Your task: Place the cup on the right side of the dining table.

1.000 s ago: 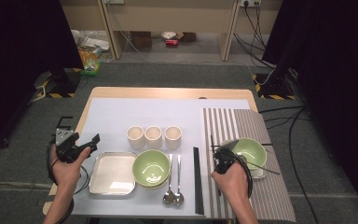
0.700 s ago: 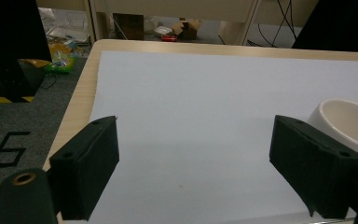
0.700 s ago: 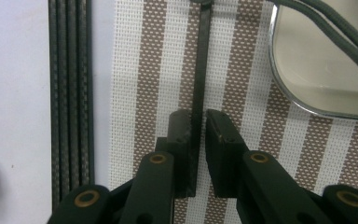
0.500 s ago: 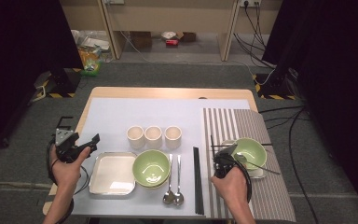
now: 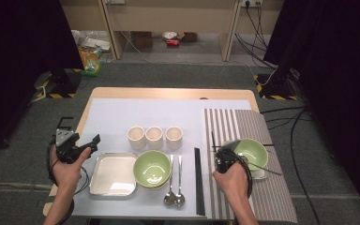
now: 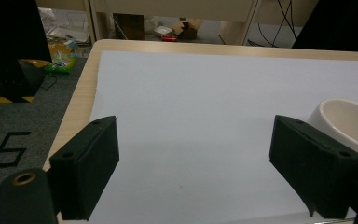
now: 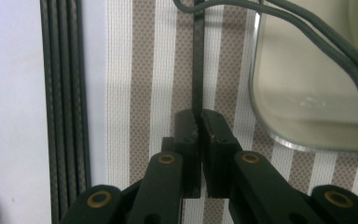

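Observation:
My right gripper [image 7: 199,121] points down at the striped placemat [image 7: 163,70], and its jaws have just been closing on a thin black chopstick [image 7: 198,70] that lies along a stripe; the pads pinch its near end. In the high view this right gripper [image 5: 218,157] is just left of a green bowl [image 5: 253,151], with the chopstick [image 5: 212,140] running away from it. My left gripper [image 6: 193,158] is open with nothing between its jaws, held over the white mat. From above, the left gripper [image 5: 96,139] hovers at the table's left edge.
Three cream cups [image 5: 154,137] stand mid-table; one cup [image 6: 349,121] is beside my left jaw. A square tray [image 5: 113,173], a second green bowl [image 5: 153,168], two spoons [image 5: 175,180] and black chopsticks [image 5: 198,180] line the front. A shiny tray [image 7: 303,102] lies right of the held chopstick.
The right hand shifted slightly toward the chopstick beside the bowl. The left hand and gripper stayed put.

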Tool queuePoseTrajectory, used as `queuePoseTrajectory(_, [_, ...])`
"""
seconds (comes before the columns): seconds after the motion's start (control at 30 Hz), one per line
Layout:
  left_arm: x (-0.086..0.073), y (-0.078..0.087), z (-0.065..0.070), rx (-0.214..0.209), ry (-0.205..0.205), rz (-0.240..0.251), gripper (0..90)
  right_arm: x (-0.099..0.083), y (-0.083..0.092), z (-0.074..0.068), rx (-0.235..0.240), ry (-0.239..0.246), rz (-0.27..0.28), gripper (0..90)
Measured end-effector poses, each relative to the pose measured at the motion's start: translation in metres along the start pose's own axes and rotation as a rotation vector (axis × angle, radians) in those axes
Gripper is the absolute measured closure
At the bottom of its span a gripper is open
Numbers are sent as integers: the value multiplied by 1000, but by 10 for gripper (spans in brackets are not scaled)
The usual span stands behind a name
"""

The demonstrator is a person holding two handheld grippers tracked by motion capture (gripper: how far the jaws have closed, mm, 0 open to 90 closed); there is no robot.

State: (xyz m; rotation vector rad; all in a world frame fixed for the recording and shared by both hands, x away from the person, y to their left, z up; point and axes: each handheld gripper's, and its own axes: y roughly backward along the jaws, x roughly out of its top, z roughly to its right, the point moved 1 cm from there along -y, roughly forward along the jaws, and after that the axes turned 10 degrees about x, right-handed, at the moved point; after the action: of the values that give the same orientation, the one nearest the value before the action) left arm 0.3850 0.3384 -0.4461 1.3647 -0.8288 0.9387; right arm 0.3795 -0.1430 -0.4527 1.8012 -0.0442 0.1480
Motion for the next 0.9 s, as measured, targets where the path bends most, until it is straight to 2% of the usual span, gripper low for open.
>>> queuePoseTrajectory(0.1, [0, 0, -1, 1, 0, -1, 149, 7, 0, -1, 2, 3, 14, 856])
queuePoseTrajectory(0.17, [0, 0, -1, 0, 3, 1, 149, 9, -2, 0, -2, 7, 4, 852])
queuePoseTrajectory(0.2, [0, 0, -2, 1, 4, 1, 150, 9, -3, 0, -13, 17, -1, 846])
queuePoseTrajectory(0.37, [0, 0, -1, 0, 0, -1, 149, 6, 0, -2, -2, 14, -15, 807])
queuePoseTrajectory(0.43, [0, 0, -1, 0, 1, 0, 149, 4, 1, -2, -4, 14, -31, 806])
queuePoseTrajectory(0.47, [0, 0, -1, 1, 1, 0, 149, 3, 1, -2, -1, 33, -34, 806])
queuePoseTrajectory(0.5, [0, 0, -1, 1, 1, 0, 149, 3, 2, -3, -7, 17, -42, 806])
queuePoseTrajectory(0.7, [0, 0, -1, 1, -2, -1, 150, 1, -1, -3, -18, 20, -85, 797])
queuePoseTrajectory(0.9, [0, 1, -1, 2, 2, 2, 150, 1, -2, -3, -34, 23, -84, 851])
